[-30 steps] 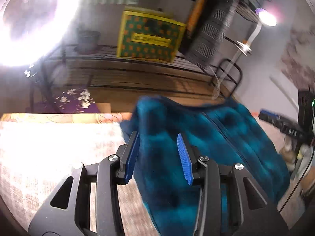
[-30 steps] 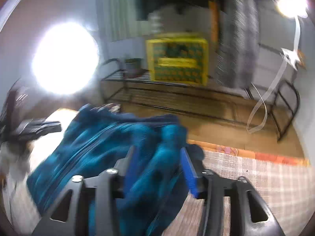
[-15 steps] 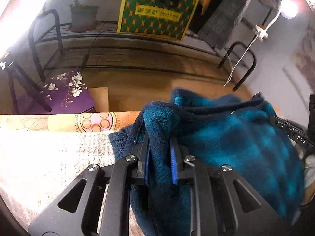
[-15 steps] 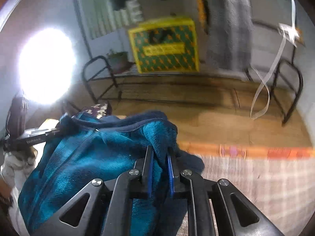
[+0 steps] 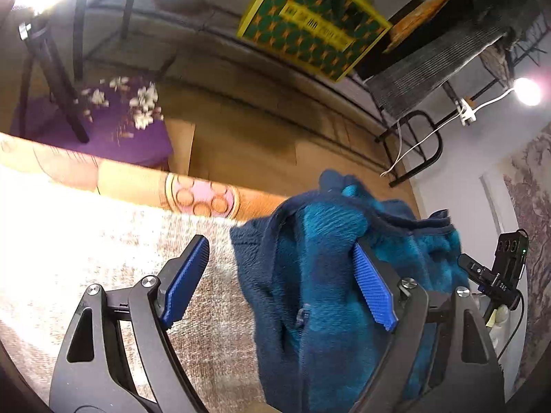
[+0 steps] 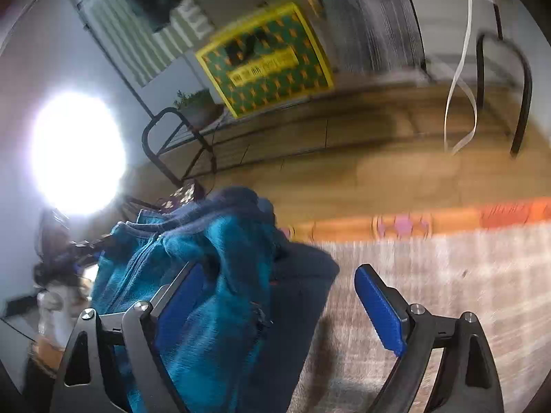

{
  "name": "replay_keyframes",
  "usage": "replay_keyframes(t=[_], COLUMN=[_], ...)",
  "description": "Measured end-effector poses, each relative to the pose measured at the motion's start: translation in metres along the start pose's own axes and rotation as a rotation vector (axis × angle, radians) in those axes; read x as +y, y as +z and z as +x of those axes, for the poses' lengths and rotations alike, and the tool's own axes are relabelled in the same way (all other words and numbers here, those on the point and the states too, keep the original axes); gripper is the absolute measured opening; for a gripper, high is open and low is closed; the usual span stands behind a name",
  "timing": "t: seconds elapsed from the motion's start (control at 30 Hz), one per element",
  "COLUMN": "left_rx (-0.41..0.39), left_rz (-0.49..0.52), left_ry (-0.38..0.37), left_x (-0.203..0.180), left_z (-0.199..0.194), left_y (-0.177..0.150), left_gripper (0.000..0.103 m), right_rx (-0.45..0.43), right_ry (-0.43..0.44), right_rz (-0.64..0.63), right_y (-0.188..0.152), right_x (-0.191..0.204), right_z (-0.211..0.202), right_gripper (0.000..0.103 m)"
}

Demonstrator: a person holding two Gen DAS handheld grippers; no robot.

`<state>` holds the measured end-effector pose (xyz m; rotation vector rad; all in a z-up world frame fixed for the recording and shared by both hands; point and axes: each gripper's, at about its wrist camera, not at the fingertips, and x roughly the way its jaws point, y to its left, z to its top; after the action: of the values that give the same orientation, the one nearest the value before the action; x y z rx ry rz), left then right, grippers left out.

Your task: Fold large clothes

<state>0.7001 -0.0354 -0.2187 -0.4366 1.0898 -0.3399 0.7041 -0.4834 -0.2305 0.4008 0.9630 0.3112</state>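
The teal fleece jacket [image 5: 320,292] lies bunched in a heap on the pale woven cloth [image 5: 103,241] that covers the work surface, just ahead of both tools. It is a thick, fuzzy garment in mottled teal and darker blue, edged with navy trim, with a zipper running down it and a small pull tab showing near the middle of the heap; its folds stand up in a rumpled ridge rather than lying flat. The left gripper [image 5: 279,278] has its jaws spread wide: the jacket fills the right half of the gap and presses against the right blue pad, while the left pad stands clear over bare cloth. The right gripper [image 6: 279,303] is likewise spread wide, with the jacket [image 6: 206,275] draped against its left pad and its right pad free above the cloth. Neither tool pinches the fabric. Beyond the jacket, past the cloth's orange patterned border [image 5: 199,196], a purple box with white flowers [image 5: 113,117] sits on the wooden floor ahead and to the left of the left gripper; its contents cannot be seen. Farther ahead, a yellow-and-green patterned box [image 5: 313,24] and a small potted plant [image 6: 196,106] rest on a low black metal rack [image 6: 179,144].
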Motion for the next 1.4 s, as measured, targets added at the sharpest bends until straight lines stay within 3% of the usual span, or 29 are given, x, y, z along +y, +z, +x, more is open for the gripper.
replay_keyframes(t=[0.13, 0.27, 0.33, 0.37, 0.4, 0.43, 0.47, 0.5, 0.57, 0.67, 0.77, 0.93, 1.2, 1.3, 1.4], left_rx=[-0.023, -0.043, -0.046, -0.045, -0.044, -0.048, -0.033, -0.027, -0.036, -0.060, -0.094, -0.166, -0.330, -0.453, -0.493], left_rz=[0.026, 0.031, 0.038, 0.048, 0.051, 0.057, 0.062, 0.077, 0.101, 0.111, 0.102, 0.135, 0.224, 0.301, 0.351], left_ry=[0.002, 0.016, 0.016, 0.017, 0.021, 0.020, 0.006, 0.001, 0.004, -0.002, -0.025, -0.062, -0.089, -0.077, -0.065], left_x=[-0.006, -0.009, -0.012, -0.014, -0.015, -0.017, -0.019, -0.022, -0.027, -0.033, -0.038, -0.063, -0.111, -0.134, -0.139], left_z=[0.005, 0.008, 0.010, 0.012, 0.013, 0.014, 0.016, 0.018, 0.016, 0.005, -0.013, -0.067, -0.183, -0.240, -0.275], left_y=[-0.005, -0.005, -0.005, -0.005, -0.005, -0.006, -0.006, -0.007, -0.009, -0.010, -0.008, -0.008, -0.015, -0.029, -0.060], left_gripper=[0.086, 0.085, 0.080, 0.072, 0.071, 0.059, 0.043, 0.039, 0.025, 0.021, 0.020, 0.019, 0.018, 0.017, 0.017], right_rx=[0.048, 0.022, 0.014, 0.006, 0.006, 0.009, 0.014, 0.025, 0.021, -0.008, -0.032, -0.090, -0.255, -0.327, -0.340], right_ry=[0.048, 0.063, 0.084, 0.088, 0.091, 0.095, 0.106, 0.130, 0.130, 0.094, 0.055, 0.055, 0.055, 0.038, 0.027], right_rz=[0.032, 0.033, 0.053, 0.058, 0.058, 0.051, 0.041, 0.037, 0.019, -0.043, -0.094, -0.144, -0.306, -0.399, -0.480], right_y=[-0.008, -0.006, -0.003, -0.002, -0.001, -0.001, -0.001, -0.002, -0.003, -0.001, 0.004, 0.008, 0.008, 0.006, -0.013], right_x=[-0.006, -0.001, -0.001, 0.000, 0.000, 0.003, 0.005, 0.006, 0.012, 0.026, 0.042, 0.070, 0.149, 0.183, 0.207], right_z=[0.021, 0.027, 0.031, 0.033, 0.034, 0.035, 0.036, 0.038, 0.036, 0.025, 0.011, -0.029, -0.145, -0.188, -0.214], right_gripper=[0.093, 0.096, 0.096, 0.092, 0.086, 0.083, 0.068, 0.050, 0.042, 0.032, 0.029, 0.027, 0.025, 0.024, 0.024])
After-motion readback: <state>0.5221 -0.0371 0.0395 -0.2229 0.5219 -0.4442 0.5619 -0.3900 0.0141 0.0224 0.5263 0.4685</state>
